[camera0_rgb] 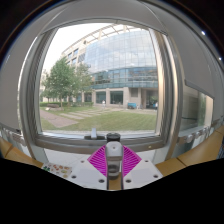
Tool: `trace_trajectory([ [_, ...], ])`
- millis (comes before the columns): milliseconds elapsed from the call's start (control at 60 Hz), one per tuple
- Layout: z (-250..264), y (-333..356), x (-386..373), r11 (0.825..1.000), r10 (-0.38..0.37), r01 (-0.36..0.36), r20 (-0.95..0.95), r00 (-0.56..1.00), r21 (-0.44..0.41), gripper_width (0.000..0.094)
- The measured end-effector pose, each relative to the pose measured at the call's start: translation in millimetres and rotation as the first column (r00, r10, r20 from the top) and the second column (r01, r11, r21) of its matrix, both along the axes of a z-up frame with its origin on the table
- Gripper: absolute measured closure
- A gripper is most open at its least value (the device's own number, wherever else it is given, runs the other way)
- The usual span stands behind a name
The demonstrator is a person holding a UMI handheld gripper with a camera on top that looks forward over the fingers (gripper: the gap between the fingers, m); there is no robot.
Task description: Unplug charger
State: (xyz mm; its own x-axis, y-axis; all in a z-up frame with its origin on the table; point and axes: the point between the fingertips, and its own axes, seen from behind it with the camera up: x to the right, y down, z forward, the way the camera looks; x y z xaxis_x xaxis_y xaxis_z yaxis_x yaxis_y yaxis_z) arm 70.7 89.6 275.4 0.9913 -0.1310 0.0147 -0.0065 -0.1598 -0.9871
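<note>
While the window [100,70] fills most of the view, the charger [113,152] shows only as a small block, pale grey on top and dark below, too small to make out plug or cable. It sits right between the 2 magenta pads [99,160] of the tongs [113,160], which are clenched on it, 1 pad against each side with no gap visible. The white finger bodies [75,170] spread out to either side over the wooden worktop [30,155]. Just beyond the tongs runs the window sill [60,138], with a small pale object [93,132] standing on it, too small to identify. Through the glass are a lawn [110,120], trees [62,80] and a glass-fronted building [125,65].
</note>
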Motion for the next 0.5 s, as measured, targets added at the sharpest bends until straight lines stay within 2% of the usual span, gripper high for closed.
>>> trace_trajectory([
  [83,-2,-18,55,0.998,-0.066,0.066,0.028,0.997,-0.001,0.0785],
  [183,-73,-24,91,0.989,-0.088,0.085,-0.025,0.996,-0.125,0.0785],
  [233,-115,-21,97,0.981,-0.08,0.068,-0.057,0.995,-0.183,0.0785],
  [250,-121,-35,122,0.977,-0.076,0.061,-0.065,0.995,-0.203,0.0785],
  [367,-197,-27,131,0.952,-0.052,0.012,-0.122,0.991,-0.306,0.0784],
  [500,-238,-21,132,0.933,-0.012,-0.052,-0.176,0.984,-0.355,0.0784],
])
